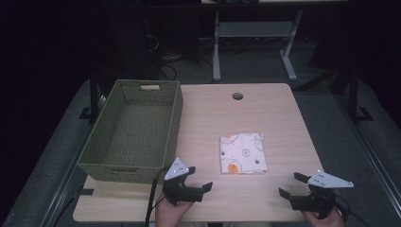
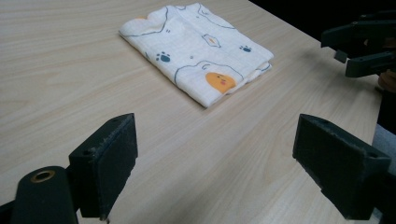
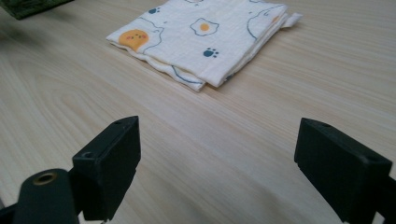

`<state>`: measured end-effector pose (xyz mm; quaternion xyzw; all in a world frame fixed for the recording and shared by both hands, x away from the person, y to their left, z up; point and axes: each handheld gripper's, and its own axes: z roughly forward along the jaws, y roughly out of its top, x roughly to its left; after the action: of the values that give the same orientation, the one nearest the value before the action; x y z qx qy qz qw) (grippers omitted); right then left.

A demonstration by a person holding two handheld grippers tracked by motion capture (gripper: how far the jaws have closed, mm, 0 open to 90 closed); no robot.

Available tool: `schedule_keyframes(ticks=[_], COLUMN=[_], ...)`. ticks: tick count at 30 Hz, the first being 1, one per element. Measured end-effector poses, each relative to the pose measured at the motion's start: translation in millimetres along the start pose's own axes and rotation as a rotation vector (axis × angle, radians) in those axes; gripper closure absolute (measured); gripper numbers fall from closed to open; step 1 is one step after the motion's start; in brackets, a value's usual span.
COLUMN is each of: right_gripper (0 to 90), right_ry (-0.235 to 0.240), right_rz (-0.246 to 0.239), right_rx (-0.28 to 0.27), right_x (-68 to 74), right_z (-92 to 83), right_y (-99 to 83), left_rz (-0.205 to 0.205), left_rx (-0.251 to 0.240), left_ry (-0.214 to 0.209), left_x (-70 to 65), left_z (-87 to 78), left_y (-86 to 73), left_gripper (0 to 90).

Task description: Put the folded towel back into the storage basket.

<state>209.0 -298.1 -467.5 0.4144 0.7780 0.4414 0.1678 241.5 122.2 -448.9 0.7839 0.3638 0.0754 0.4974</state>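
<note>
The folded cloth (image 1: pixel 243 153) is lying flat on the table (image 1: pixel 283 109) just right of the green basket (image 1: pixel 132 130) in the high view, ahead of and between my left gripper (image 1: pixel 195 180) and right gripper (image 1: pixel 289 185), a little nearer the left, I'm judging. In the left gripper view the cloth (image 2: pixel 198 49) is sitting ahead of wide-open, empty jaws with its long axis slanting away to the left, the basket out of frame. In the right gripper view the cloth (image 3: pixel 201 37) is lying ahead and slightly left, just right of the basket's corner (image 3: pixel 28 7), my jaws equally wide and gripping nothing.

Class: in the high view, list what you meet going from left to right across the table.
Green woven basket → left tongs → folded printed cloth → right tongs.
</note>
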Motion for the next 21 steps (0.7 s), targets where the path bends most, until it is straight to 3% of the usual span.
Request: schedule_keyframes(ticks=[5, 11, 15, 21], right_gripper=[14.1, 15.9, 17.6, 17.9], right_ry=[0.026, 0.064, 0.077, 0.099], right_rz=[0.004, 0.048, 0.043, 0.058], right_rx=[-0.007, -0.008, -0.007, 0.009], right_x=[0.6, -3.0, -6.9, -12.8], right_z=[3.9, 6.9, 8.9, 19.7], right_y=[4.6, 10.5, 15.7, 33.5], left_rz=[-0.008, -0.006, -0.015, -0.003], left_rx=[-0.007, 0.004, 0.003, 0.006], left_ry=[-0.007, -0.011, -0.015, 0.025], left_x=[-1.9, -1.6, -1.4, -2.9], left_z=[2.2, 10.7, 16.5, 32.7], left_y=[2.3, 9.0, 13.7, 29.6], left_gripper=[14.1, 14.1, 14.1, 14.2])
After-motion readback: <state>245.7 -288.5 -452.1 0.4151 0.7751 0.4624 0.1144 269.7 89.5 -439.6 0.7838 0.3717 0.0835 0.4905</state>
